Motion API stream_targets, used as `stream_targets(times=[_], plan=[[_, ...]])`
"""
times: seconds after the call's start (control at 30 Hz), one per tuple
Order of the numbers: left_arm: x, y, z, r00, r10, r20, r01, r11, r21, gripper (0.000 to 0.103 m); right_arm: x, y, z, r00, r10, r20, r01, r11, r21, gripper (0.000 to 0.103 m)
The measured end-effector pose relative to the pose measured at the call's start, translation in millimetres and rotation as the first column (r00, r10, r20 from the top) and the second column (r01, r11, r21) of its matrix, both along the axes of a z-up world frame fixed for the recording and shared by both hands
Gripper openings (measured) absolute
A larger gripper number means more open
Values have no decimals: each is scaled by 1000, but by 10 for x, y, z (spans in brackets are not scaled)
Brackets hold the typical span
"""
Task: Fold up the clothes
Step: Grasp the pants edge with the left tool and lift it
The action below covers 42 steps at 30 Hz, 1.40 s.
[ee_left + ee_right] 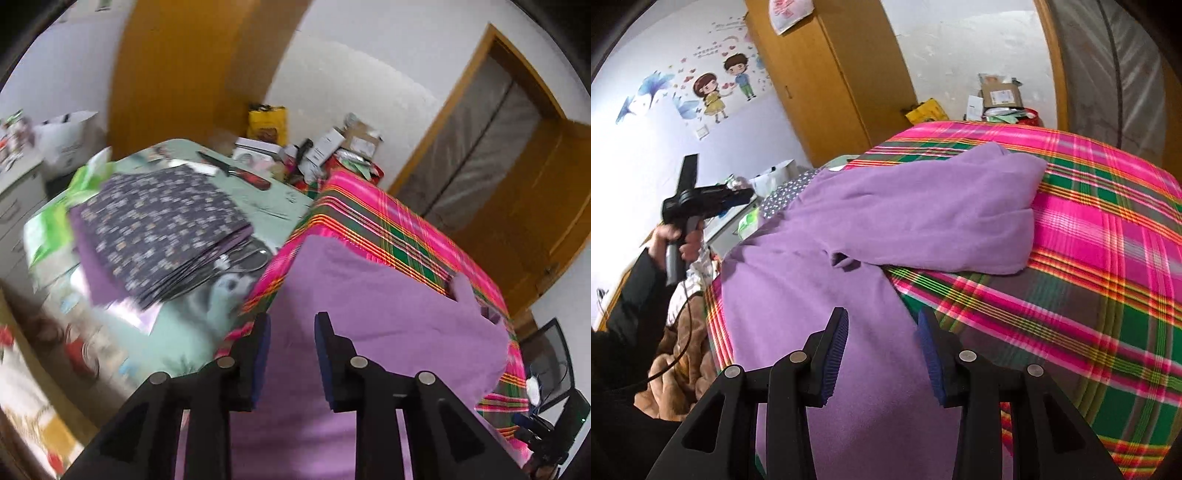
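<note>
A purple garment (871, 236) is spread on a pink and green plaid cloth (1108, 229), one part of it folded across the rest. The right gripper (882, 325) is held above the near part of the garment with its jaws spread and nothing pinched between them. In the left wrist view the left gripper (291, 325) is likewise seen with jaws apart over the purple fabric, its pads clear of it. Only the left wrist view shows a folded dark patterned garment (159, 221) on a pale green surface (258, 184) beside the plaid cloth, and a knife (236, 171) beyond it. Only the right wrist view shows the left gripper from outside, gripped by a hand (670, 240) in a dark sleeve (631, 295).
</note>
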<state>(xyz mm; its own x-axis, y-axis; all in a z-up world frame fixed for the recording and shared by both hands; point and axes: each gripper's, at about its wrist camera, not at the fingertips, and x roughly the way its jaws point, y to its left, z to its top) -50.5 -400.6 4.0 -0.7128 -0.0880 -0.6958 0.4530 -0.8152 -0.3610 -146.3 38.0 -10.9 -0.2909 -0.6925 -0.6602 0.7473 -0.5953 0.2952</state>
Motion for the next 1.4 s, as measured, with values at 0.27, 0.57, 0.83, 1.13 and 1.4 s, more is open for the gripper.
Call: stream_targets(times=[0.27,0.57,0.83,1.13,1.4], plan=[[-757,-165,-171,993,-94,64,95,995,-12,28,-102,-253,33,1000,5,0,-5,1000,5,44],[-1265,-267,-480,977,-169,129,174,984,-34,29,-184,-677,-9,996,89,7,-89,996,16,44],[-1432,-319,-588,968,-225,114,226,974,6,32,-366,-717,-135,998,53,45,-55,998,41,44],[-1436,-319,-569,976,-196,99,198,980,-17,23,-412,-687,-173,997,40,60,-42,998,48,44],[-1394,-603,-477,992,-61,106,71,993,-94,20,-405,-576,-175,998,9,63,-12,999,44,44]])
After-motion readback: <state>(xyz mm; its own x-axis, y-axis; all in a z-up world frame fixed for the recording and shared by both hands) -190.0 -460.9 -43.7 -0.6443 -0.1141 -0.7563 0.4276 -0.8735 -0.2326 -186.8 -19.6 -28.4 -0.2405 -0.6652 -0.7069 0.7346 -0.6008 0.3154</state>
